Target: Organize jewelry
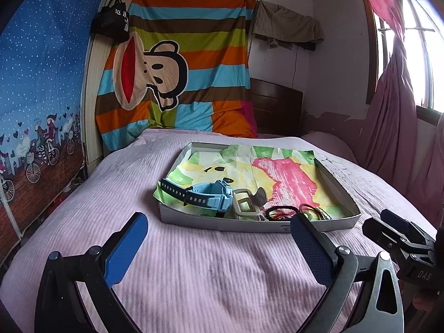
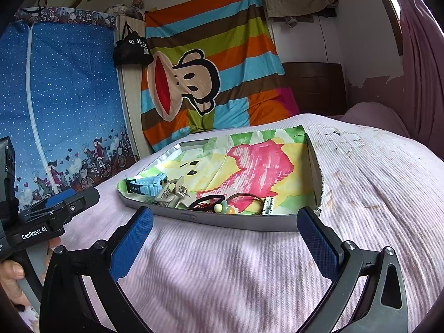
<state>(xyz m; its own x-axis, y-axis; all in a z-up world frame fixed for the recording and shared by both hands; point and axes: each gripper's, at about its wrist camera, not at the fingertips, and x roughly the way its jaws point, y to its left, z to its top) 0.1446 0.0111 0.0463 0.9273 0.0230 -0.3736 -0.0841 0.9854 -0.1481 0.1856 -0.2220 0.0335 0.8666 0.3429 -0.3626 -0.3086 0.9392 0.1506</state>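
Pink bedspread (image 1: 211, 272), window (image 1: 416, 63) in left view only, hand (image 2: 11, 274) in right view only

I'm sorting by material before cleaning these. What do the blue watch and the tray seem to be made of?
Blue watch: likely matte plastic case with a rubbery dark strap, judging by its punched holes. Tray: apparently thin grey cardboard, its rim looking bent and worn, lined with painted paper or cloth.

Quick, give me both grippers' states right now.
Left gripper: open, holding nothing.
Right gripper: open, holding nothing.
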